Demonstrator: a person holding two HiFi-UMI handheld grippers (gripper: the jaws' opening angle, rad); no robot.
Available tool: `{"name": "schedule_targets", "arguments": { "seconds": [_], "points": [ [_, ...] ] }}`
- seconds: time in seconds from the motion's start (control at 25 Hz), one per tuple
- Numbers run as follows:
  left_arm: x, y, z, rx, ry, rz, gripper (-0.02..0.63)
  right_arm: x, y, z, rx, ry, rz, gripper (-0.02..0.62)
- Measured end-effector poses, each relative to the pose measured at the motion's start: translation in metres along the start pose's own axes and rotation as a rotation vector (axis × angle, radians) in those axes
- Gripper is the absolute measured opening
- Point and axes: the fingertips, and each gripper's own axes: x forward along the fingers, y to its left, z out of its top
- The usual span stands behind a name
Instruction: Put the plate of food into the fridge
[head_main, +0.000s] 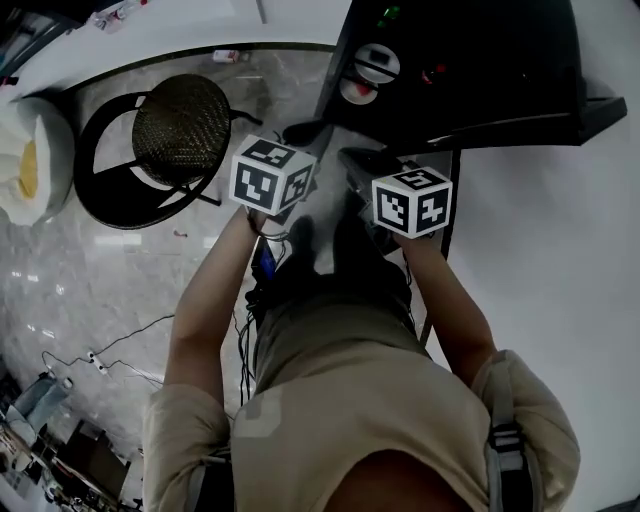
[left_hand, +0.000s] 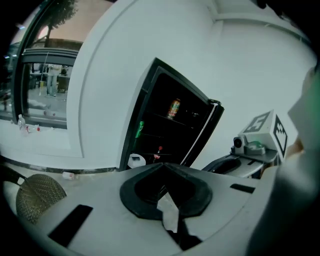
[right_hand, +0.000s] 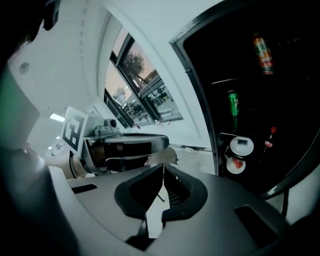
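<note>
While both grippers hover in front of the open fridge (head_main: 450, 70), here's the picture: the left gripper (left_hand: 163, 167) is clenched tight on nothing, and the right gripper (right_hand: 163, 170) is pinched together, empty too. The plate of food (right_hand: 235, 164), white with something red on it, sits on a low shelf inside, at the right of the right gripper view, another white dish (right_hand: 241, 145) just above it. So the plate looks delivered; I'd judge the door (left_hand: 204, 131) is what's left. To do that well: check the plate sits fully back on its shelf, press closed jaws flat against the door's outer face, swing gently, keep the other gripper clear of the gap
</note>
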Motion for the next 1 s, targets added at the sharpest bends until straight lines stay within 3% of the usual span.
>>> {"name": "schedule_targets", "arguments": {
  "seconds": [0.28, 0.8, 1.0],
  "points": [
    [-0.031, -0.022, 0.017, 0.054, -0.065, -0.032, 0.012, -0.009, 0.032, 0.003, -0.144, 0.003, -0.045, 0.023],
    [-0.073, -0.041, 0.008, 0.039, -0.117, -0.078, 0.012, -0.026, 0.06, 0.007, -0.175, -0.081, -0.121, 0.023],
    [-0.09, -0.062, 0.008, 0.078, -0.146, -0.099, 0.012, -0.044, 0.065, 0.007, -0.162, -0.126, -0.16, 0.023]
  ]
}}
